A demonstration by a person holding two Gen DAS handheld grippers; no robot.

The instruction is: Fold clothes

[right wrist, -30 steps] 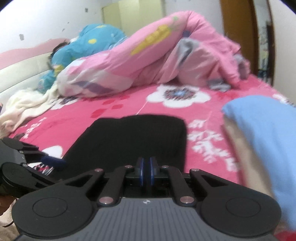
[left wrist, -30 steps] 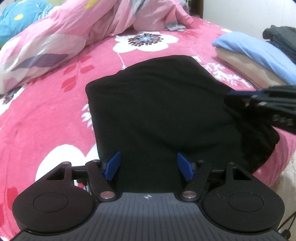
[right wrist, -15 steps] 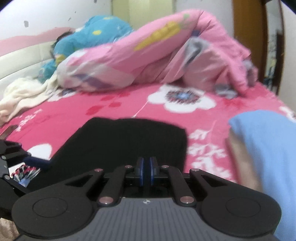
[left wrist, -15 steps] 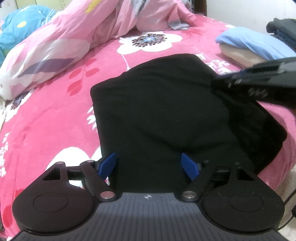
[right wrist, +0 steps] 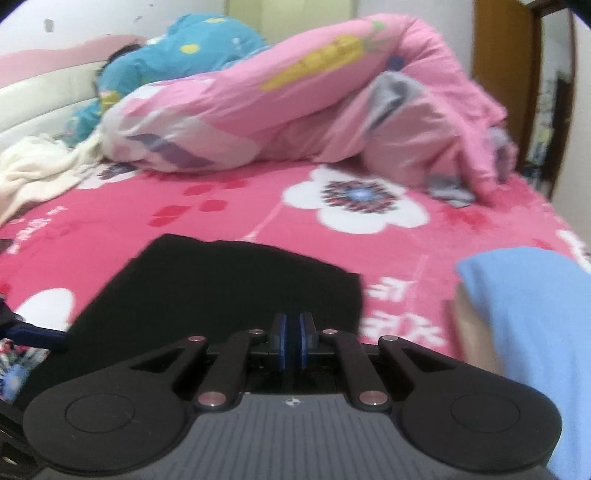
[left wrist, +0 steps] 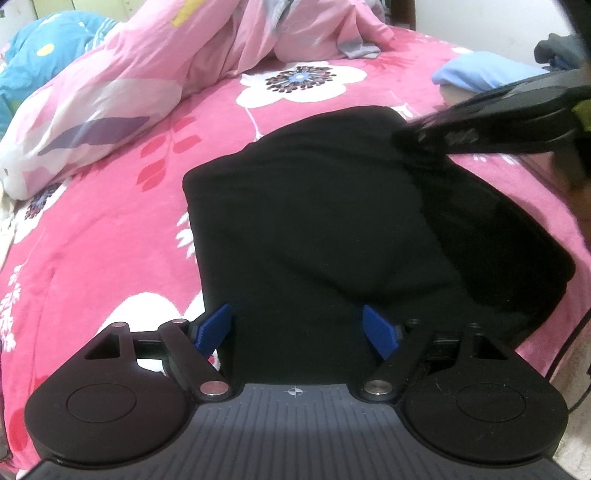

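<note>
Across the pink flowered bed (left wrist: 122, 240) the black garment (left wrist: 314, 229) lies flat near the front edge, already doubled, so it can take another fold. Beyond the garment a pink quilt (right wrist: 295, 99) is heaped aside; right of it sits a folded blue piece (right wrist: 532, 314). Left tongs (left wrist: 297, 330) have just been widening, released, straddling its near hem without pinching. Right tongs (right wrist: 291, 341) are clenched empty over its right side.

A bed (right wrist: 229, 206) with a pink floral bedspread fills the room. A rumpled pink quilt (right wrist: 295, 107) is heaped by its cream padded headboard (right wrist: 40, 107). White walls (right wrist: 92, 22) stand behind, with a pale wardrobe (right wrist: 243, 14) and a brown wooden door (right wrist: 502, 70).
</note>
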